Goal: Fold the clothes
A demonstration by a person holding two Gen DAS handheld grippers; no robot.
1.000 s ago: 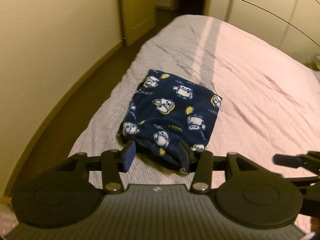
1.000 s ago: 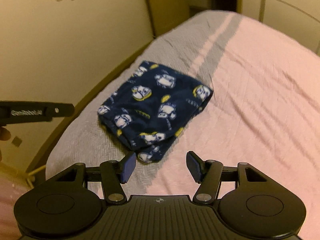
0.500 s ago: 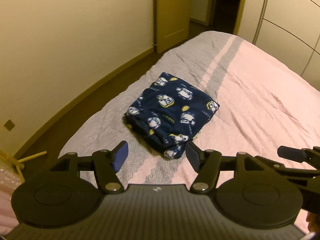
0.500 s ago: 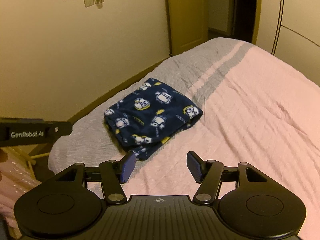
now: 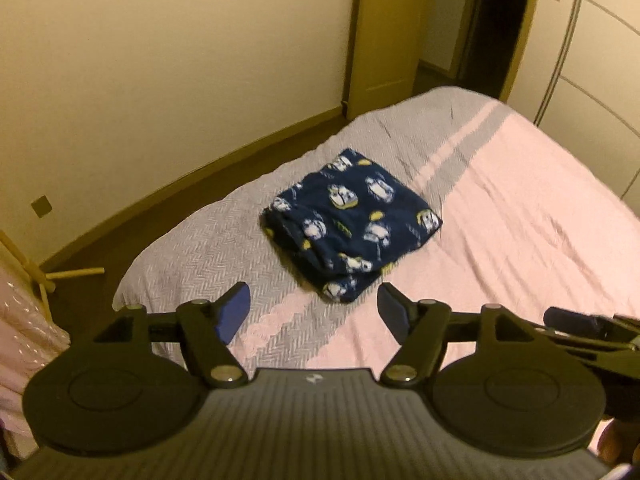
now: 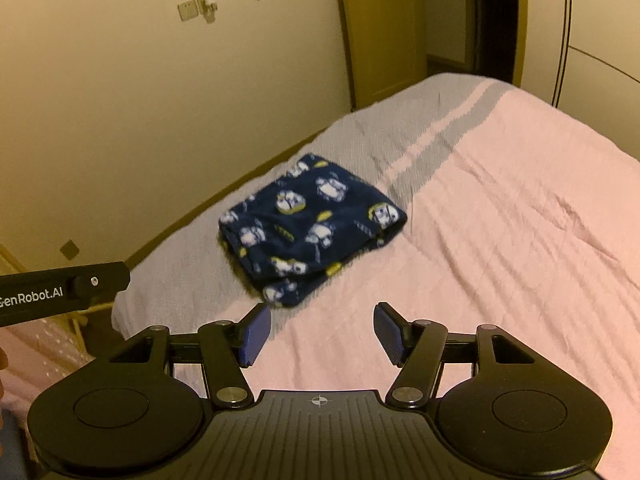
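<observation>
A folded navy fleece garment point(image 5: 352, 226) printed with white and yellow cartoon figures lies on the bed point(image 5: 520, 240), on the grey band by the left edge; the right wrist view also shows the garment point(image 6: 312, 230). My left gripper point(image 5: 314, 312) hovers short of its near corner, jaws opening, nothing between the blue pads. My right gripper point(image 6: 322, 332) stands open over the pink cover, also back from the garment and holding nothing. The other gripper's black arm point(image 6: 60, 296) crosses the left edge of the right wrist view.
The pink and grey bed cover point(image 6: 520, 240) spreads to the right. A cream wall point(image 5: 160, 80) with sockets runs along the left, with dark floor point(image 5: 200, 176) between it and the bed. A wooden door point(image 5: 384, 32) and wardrobe fronts point(image 5: 600, 60) stand at the far end.
Both grippers have drawn back and risen from the folded garment, which now lies farther off. The left jaws, close around its near edge before, have widened and stand clear of it.
</observation>
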